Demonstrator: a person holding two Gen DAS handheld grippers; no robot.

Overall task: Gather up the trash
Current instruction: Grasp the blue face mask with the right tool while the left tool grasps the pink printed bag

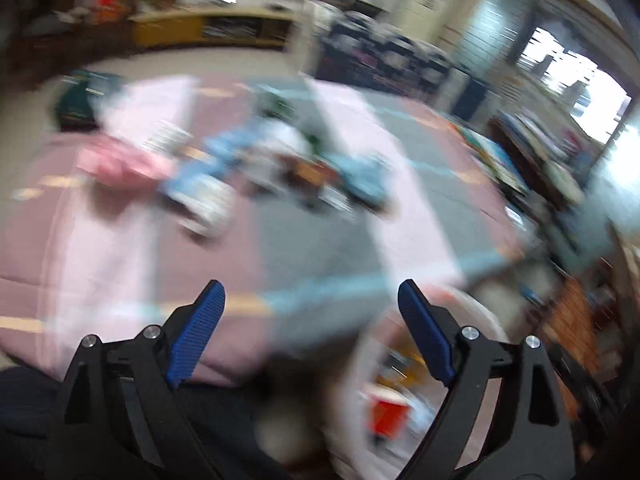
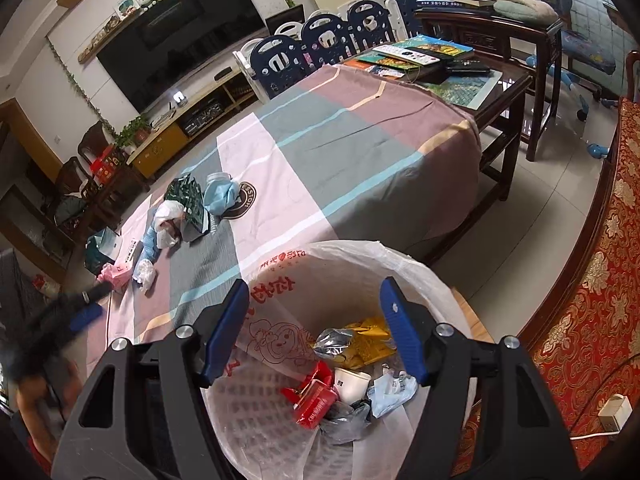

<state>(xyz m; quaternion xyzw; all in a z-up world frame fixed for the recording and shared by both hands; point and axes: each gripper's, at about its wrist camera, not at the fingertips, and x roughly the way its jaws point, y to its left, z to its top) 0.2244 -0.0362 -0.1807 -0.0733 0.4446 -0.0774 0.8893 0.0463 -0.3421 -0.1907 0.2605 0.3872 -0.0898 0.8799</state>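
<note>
Both grippers open, angled downward.
Left gripper [image 1: 311, 292] has wide, empty jaws; right gripper [image 2: 314, 292] has jaws parted, gripping nothing.

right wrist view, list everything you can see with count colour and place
bin: one, clear printed liner, just below the right gripper
bin trash: several, red packs, white cup, yellow and silver wrappers, inside the bin
tablecloth: one, pink, grey and mauve blocks, over the table
table trash: a scatter, green pack, blue mask, white and pink tissues, far left of the cloth
books: a stack, mixed colours, far end of the table
tv: one, black, back wall
left gripper: one, blue pads, blurred at the left edge, open
right gripper: one, blue pads, open, nothing between
</note>
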